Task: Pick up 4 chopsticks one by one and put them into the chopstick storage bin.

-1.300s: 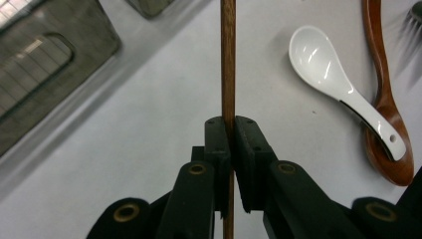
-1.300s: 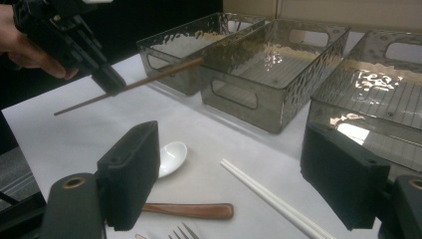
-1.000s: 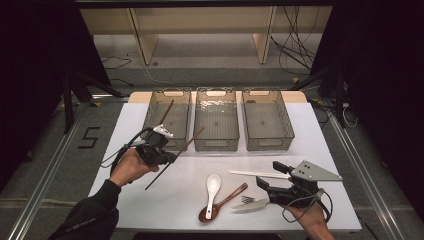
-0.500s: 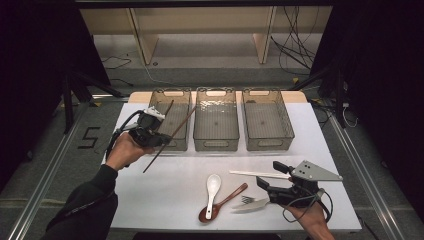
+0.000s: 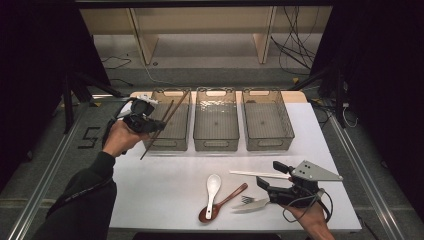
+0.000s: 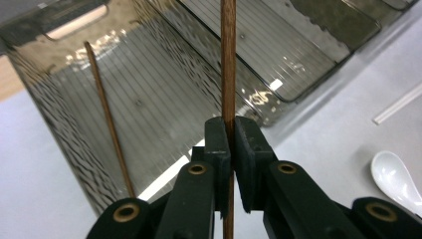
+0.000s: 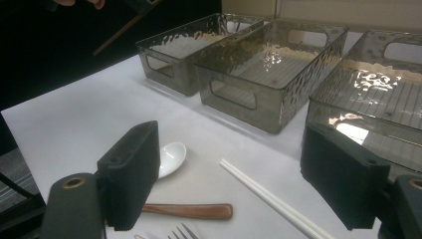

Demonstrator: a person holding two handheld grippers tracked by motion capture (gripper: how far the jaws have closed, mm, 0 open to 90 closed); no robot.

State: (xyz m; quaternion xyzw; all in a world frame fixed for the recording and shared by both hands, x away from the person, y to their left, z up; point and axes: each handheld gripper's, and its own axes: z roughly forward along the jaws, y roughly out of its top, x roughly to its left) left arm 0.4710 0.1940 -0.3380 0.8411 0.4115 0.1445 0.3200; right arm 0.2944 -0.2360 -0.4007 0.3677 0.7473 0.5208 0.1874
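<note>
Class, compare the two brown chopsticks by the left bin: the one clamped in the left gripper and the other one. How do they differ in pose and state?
The held chopstick is clamped between the shut jaws of the left gripper and hangs in the air above the left bin; the loose chopstick is gripped by nothing and leans inside that bin against its wall. The held chopstick's lower end sticks out past the bin's front; the loose chopstick's lower end sits within the bin. Both are thin, brown and wooden.

Brown wooden chopstick (image 6: 228,64) slants over the leftmost clear bin (image 5: 176,131).
</note>
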